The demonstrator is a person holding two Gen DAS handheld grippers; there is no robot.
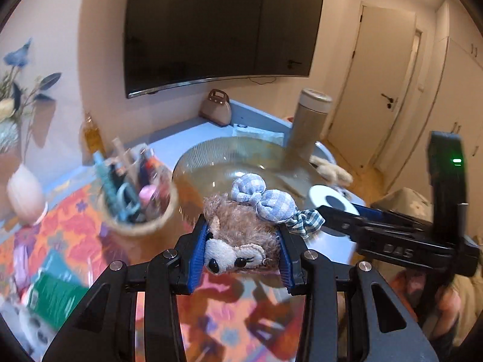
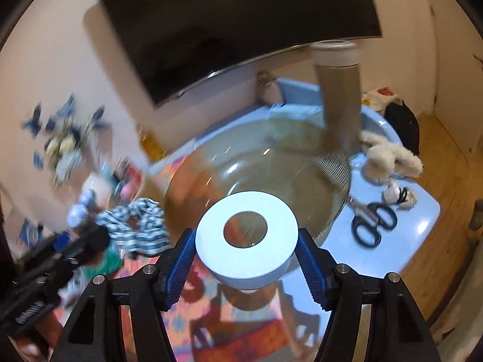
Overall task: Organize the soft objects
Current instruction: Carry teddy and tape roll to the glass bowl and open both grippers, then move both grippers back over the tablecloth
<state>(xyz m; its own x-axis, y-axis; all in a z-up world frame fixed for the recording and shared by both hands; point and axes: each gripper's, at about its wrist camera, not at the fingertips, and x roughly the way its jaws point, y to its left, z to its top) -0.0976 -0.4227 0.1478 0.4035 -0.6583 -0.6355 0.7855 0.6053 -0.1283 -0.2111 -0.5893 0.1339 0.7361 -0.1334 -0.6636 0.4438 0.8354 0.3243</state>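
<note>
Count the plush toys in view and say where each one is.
2. The brown plush toy is clamped in the left tongs; the white fluffy toy lies on the blue table beside the glass bowl. Others may be hidden.

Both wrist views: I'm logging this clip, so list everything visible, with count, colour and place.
plush toy: one, brown, blue checked bow, between left gripper's pads
tape roll: one, white, between right gripper's pads
bowl: one, clear amber glass, table centre
flask: one, grey, white lid, behind bowl
scissors: one, black, right of bowl
fluffy toy: one, cream, right table edge
pen cup: one, clear, left of bowl
TV: one, black, wall
table: one, blue
left gripper: black, blue pads
right gripper: black, blue pads
</note>
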